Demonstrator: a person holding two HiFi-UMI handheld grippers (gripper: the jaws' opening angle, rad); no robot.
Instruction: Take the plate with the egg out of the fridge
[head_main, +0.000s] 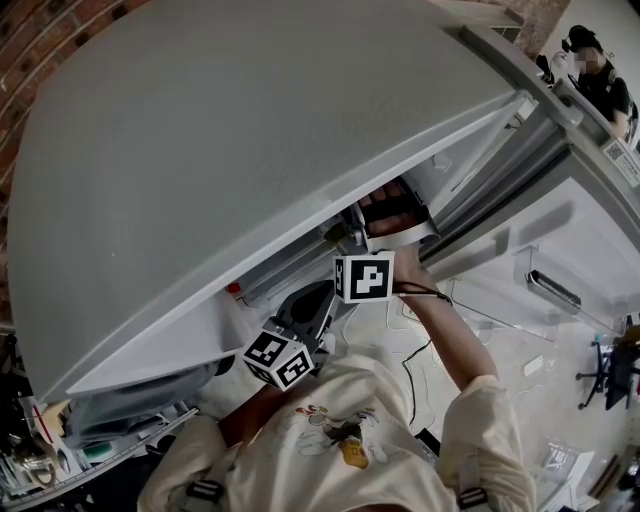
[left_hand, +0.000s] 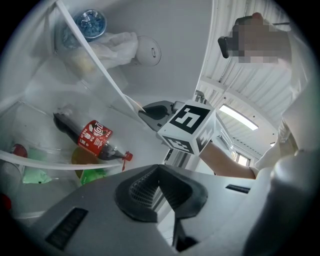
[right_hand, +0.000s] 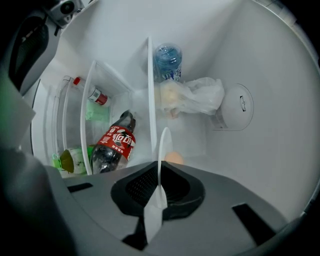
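The right hand-held gripper pinched the rim of the white plate, which sat inside the fridge with the egg on it. The left hand-held gripper was pressed together, holding nothing.

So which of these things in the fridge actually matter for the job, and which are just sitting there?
Part of the job:
plate, its rim clamped in the right gripper
egg
fridge

Just lying about:
cola bottle
water bottle
plastic bag
left gripper, shut and empty
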